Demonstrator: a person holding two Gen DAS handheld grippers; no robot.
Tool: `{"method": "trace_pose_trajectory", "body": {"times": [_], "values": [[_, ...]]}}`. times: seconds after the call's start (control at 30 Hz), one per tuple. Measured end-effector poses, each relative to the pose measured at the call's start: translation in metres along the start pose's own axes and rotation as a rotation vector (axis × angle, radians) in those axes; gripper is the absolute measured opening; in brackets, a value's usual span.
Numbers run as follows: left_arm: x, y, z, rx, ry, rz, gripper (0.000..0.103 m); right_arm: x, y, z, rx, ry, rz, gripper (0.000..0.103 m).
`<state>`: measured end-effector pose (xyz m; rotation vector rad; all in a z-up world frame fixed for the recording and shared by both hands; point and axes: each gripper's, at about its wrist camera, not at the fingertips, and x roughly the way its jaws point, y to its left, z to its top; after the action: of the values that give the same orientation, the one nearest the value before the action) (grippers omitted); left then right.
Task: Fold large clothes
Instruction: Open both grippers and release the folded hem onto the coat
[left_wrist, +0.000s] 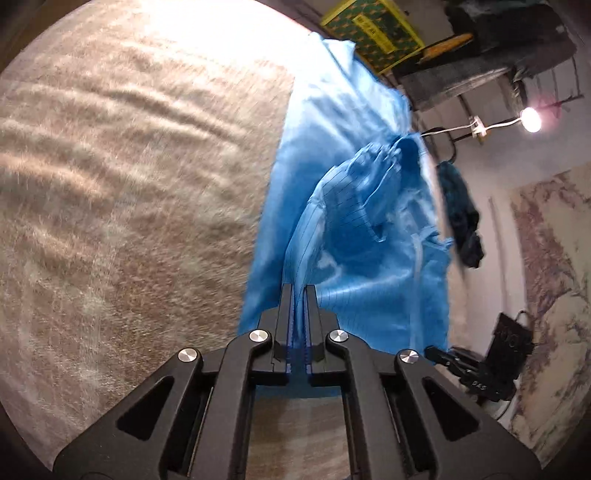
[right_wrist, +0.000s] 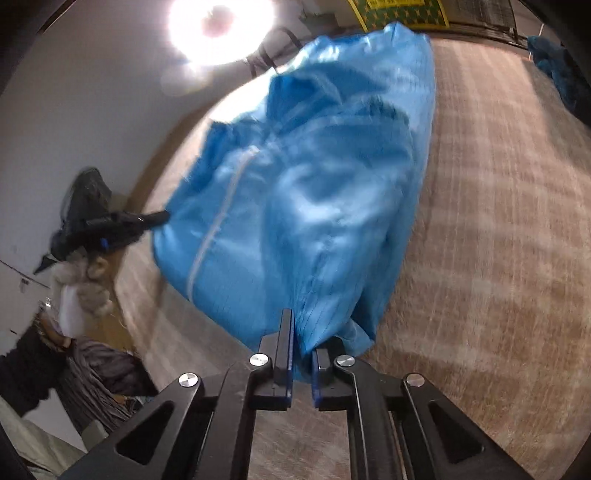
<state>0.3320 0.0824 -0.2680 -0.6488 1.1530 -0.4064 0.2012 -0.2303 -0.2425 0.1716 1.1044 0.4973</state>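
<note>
Holding the blue garment (left_wrist: 347, 221) in both claws, I have it lifted over the tan carpet (left_wrist: 129, 184), with part of it trailing toward the carpet's far edge. My left gripper (left_wrist: 300, 295) has its jaws pressed nearly together, pinching a bunched edge of the cloth; thin dark stripes show on the fabric just ahead of the fingertips. My right gripper (right_wrist: 304, 332) is likewise clamped on a gathered corner of the garment (right_wrist: 303, 184), the cloth filling the narrow gap between the pads. From the right wrist, a pale zipper (right_wrist: 218, 218) runs down the cloth, and the left gripper (right_wrist: 147, 219) shows at the garment's left edge, its tips touching the fabric. From the left wrist, the right gripper (left_wrist: 439, 356) sits at the cloth's lower right edge. Beyond the carpet's far edge stand a yellow-green box (left_wrist: 373, 33) and a lit lamp (left_wrist: 530, 119); a dark teal cloth (left_wrist: 461, 218) lies just beside the garment. Both views are motion-blurred.
</note>
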Motion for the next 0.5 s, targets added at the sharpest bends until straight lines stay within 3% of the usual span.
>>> {"method": "trace_pose_trajectory", "body": {"times": [0.07,0.13,0.17,0.27,0.37,0.5], "values": [[0.001,-0.009,0.000,0.042,-0.010,0.049,0.004,0.003,0.004,0.002,-0.023,0.005,-0.022,0.006],[-0.007,-0.021,0.000,0.099,-0.047,0.096,0.005,-0.004,0.006,0.007,-0.033,-0.007,-0.032,0.023],[-0.016,-0.031,-0.001,0.145,-0.096,0.127,0.005,-0.009,0.006,0.008,-0.034,-0.024,-0.034,0.026],[-0.029,-0.055,-0.005,0.266,-0.146,0.114,0.005,-0.030,0.001,0.013,-0.028,-0.085,-0.050,0.031],[-0.012,-0.074,-0.005,0.358,-0.072,0.086,0.005,-0.041,-0.011,0.019,0.015,-0.139,-0.085,0.033],[0.026,-0.080,0.000,0.349,0.025,0.104,0.005,-0.036,-0.014,0.033,0.049,-0.147,-0.049,0.032]]}}
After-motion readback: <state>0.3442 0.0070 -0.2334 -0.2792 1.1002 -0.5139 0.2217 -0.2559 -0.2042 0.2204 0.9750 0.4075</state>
